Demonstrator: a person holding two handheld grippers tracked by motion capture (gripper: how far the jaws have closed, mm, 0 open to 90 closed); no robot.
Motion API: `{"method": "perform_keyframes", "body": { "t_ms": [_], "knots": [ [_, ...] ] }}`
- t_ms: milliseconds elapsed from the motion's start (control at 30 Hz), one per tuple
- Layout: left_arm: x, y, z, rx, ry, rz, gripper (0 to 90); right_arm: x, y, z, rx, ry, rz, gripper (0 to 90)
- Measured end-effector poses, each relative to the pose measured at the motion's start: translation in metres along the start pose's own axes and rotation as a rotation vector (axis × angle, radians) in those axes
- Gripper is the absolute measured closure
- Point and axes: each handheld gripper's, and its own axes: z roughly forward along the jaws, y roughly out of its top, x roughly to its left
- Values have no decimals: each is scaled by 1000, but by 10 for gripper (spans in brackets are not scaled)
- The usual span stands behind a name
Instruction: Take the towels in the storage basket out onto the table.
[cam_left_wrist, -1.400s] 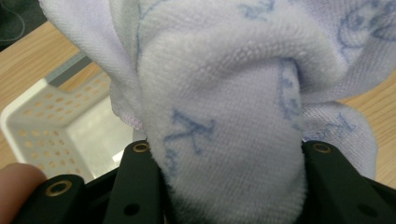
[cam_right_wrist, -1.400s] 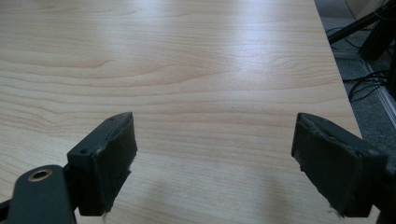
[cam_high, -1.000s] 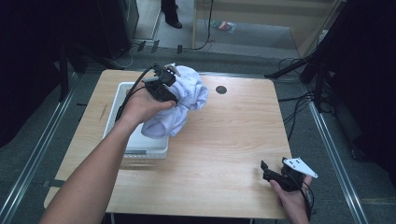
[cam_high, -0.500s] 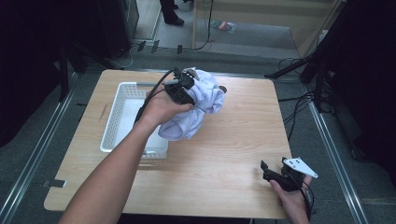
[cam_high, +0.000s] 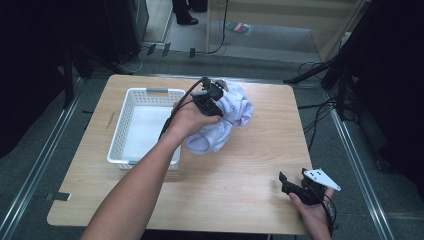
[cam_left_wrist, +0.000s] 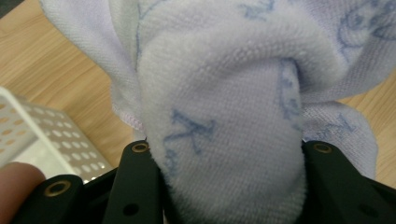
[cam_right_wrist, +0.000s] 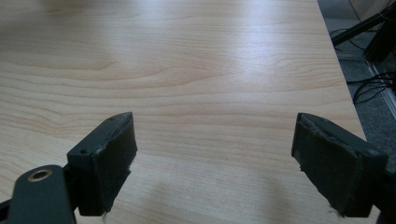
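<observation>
The white cloth with blue marks (cam_high: 227, 117) was up over the edge of the white basket (cam_high: 125, 115) a moment ago. Now it is to the right of the basket, over the wooden table (cam_high: 240, 185), with its low end hanging down near the wood. The left gripper (cam_high: 212, 97) has carried it that way and a bit lower. In the left gripper view the cloth (cam_left_wrist: 224, 126) is bunched thick between the two black jaws, and the jaws squeeze it from both sides. The basket corner (cam_left_wrist: 42, 135) shows at the left edge there.

The right gripper (cam_high: 300, 187) has stayed in the same spot near the front right corner of the table. In the right gripper view its jaws stand wide apart over bare wood (cam_right_wrist: 210, 84), with nothing between them.

Count: one cloth, one basket, one table, two grippers.
</observation>
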Motion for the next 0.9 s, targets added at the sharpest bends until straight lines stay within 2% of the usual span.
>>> {"method": "perform_keyframes", "body": {
  "t_ms": [233, 467, 733, 900],
  "knots": [
    [-10, 4, 13, 3, -10, 4, 580, 0, 0, 0, -2, 5, -3, 139],
    [-19, 5, 33, 13, -38, -4, 575, 0, 0, 0, -3, 6, -1, 139],
    [-25, 0, 56, 34, -57, -20, 564, 0, 0, 0, -4, 6, 2, 139],
    [-29, -4, 68, 50, -56, -24, 543, 0, 0, 0, -4, 8, 1, 139]
  ]
}}
